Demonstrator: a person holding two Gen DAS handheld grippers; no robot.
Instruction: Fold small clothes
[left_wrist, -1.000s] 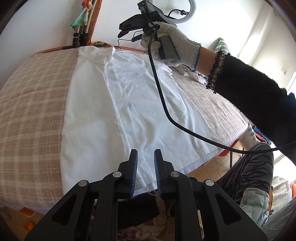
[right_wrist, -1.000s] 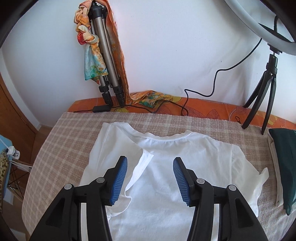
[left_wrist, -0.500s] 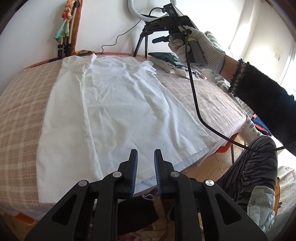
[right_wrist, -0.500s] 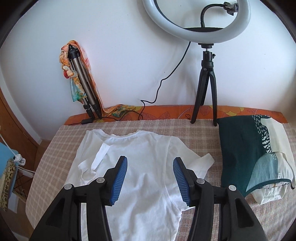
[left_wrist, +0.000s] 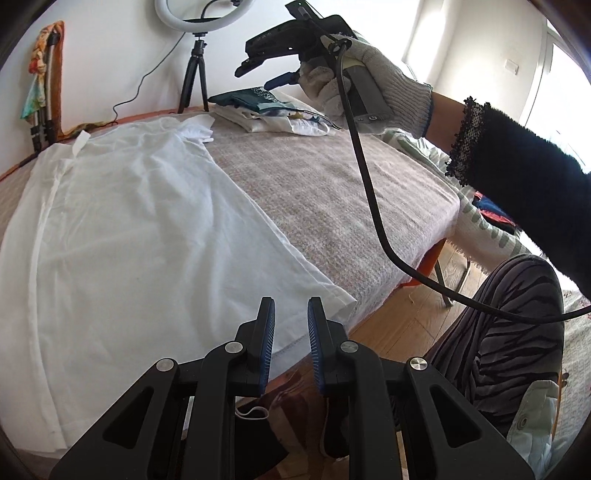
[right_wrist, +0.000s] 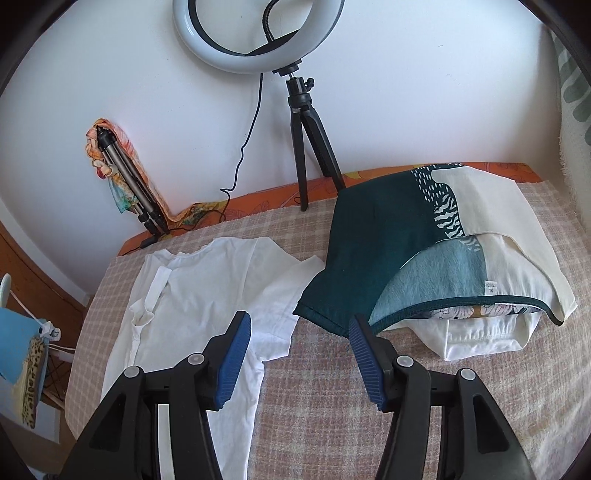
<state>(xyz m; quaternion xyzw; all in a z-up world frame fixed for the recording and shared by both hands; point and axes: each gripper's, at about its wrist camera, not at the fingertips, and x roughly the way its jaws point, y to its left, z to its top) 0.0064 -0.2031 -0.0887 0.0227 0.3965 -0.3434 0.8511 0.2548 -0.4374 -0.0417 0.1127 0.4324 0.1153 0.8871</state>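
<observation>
A white T-shirt (left_wrist: 122, 236) lies spread on the checked bed cover, its left side folded over lengthwise. It also shows in the right wrist view (right_wrist: 207, 291). My left gripper (left_wrist: 290, 317) hovers above the shirt's hem at the bed's near edge, jaws a narrow gap apart and empty. My right gripper (right_wrist: 299, 332) is open and empty, above the cover between the shirt's right sleeve (right_wrist: 295, 273) and a pile of folded clothes (right_wrist: 424, 258). It shows in the left wrist view (left_wrist: 266, 68), held high in a gloved hand.
A ring light on a black tripod (right_wrist: 306, 147) stands at the wall behind the bed. A folded tripod wrapped in a scarf (right_wrist: 122, 184) leans at the back left. The checked cover (right_wrist: 369, 424) ends at a wooden floor (left_wrist: 399, 325). A black cable (left_wrist: 365, 177) hangs from the right gripper.
Both grippers have swung to the right. The right one went from over the shirt's collar to the sleeve and the folded pile. The left one moved along the hem toward the shirt's right corner.
</observation>
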